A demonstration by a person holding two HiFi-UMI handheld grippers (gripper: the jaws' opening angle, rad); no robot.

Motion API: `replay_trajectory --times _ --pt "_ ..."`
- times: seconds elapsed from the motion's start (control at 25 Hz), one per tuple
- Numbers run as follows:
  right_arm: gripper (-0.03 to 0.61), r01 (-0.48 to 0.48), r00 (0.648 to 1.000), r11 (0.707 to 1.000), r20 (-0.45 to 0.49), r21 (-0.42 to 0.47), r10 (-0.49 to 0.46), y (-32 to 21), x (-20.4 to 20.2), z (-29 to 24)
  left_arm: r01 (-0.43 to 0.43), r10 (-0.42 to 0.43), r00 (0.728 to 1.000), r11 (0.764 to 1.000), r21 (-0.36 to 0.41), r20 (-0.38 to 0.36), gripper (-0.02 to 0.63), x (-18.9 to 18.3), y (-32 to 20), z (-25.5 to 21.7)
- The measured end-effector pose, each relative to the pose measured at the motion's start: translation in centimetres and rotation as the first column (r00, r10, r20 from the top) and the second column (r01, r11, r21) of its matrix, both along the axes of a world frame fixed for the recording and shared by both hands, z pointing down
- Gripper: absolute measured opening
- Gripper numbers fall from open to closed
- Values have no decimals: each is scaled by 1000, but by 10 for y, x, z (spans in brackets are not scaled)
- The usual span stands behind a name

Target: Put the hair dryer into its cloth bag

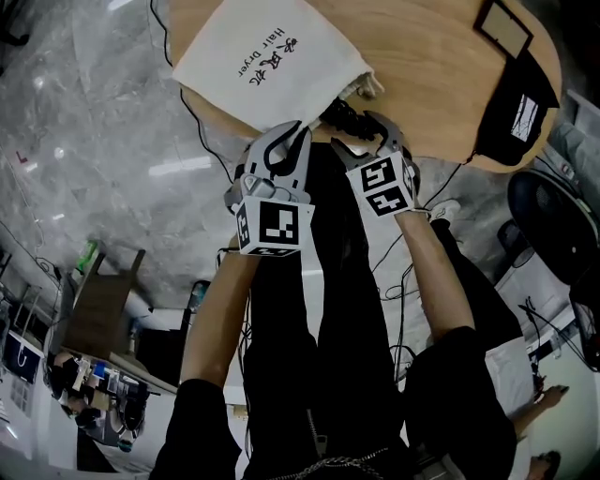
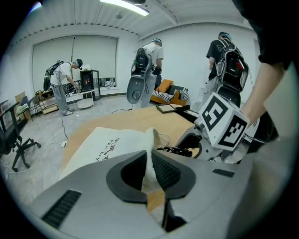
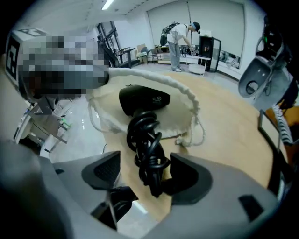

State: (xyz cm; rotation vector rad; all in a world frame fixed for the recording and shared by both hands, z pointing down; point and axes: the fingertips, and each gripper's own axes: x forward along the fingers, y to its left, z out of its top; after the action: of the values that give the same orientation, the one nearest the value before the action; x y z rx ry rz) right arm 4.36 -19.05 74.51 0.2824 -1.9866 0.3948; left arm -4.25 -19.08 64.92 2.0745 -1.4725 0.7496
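Observation:
A white cloth bag [image 1: 267, 61] printed "Hair dryer" lies on the round wooden table [image 1: 422, 75], its mouth toward me at the table's near edge. My left gripper [image 1: 289, 141] is shut on the rim of the bag's mouth [image 2: 150, 163] and holds it up. In the right gripper view the black hair dryer [image 3: 142, 100] lies inside the opened mouth. Its coiled black cord [image 3: 147, 149] sticks out over the table edge. My right gripper [image 3: 145, 175] stands open with the cord's coil between its jaws. The bag's drawstring [image 3: 198, 133] trails on the table.
A black pouch [image 1: 516, 112] and a framed picture [image 1: 503, 26] lie at the table's right side. A black chair [image 1: 553, 216] stands right of me, with cables on the floor below. Several people stand in the room beyond the table [image 2: 149, 60].

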Motion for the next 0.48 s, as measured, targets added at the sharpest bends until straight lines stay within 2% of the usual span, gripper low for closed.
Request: replay_trajectory --times 0.08,0.16,0.28,0.48 --pt "312 -21 1000 999 -21 31 22 -5 6 6 -3 3 1000 1000 0 1 38 1 -1 1" --pt "244 -34 998 999 -51 37 36 -10 9 10 -5 5 1000 1000 -1 -2 38 1 -2 2" --pt "238 -21 997 1000 -69 21 22 -11 6 10 -2 2 1000 1000 -5 -5 38 -1 -2 2" --pt "232 -23 999 999 -49 -34 21 -11 3 -12 -1 1 1000 1000 1 -13 40 1 -2 -1"
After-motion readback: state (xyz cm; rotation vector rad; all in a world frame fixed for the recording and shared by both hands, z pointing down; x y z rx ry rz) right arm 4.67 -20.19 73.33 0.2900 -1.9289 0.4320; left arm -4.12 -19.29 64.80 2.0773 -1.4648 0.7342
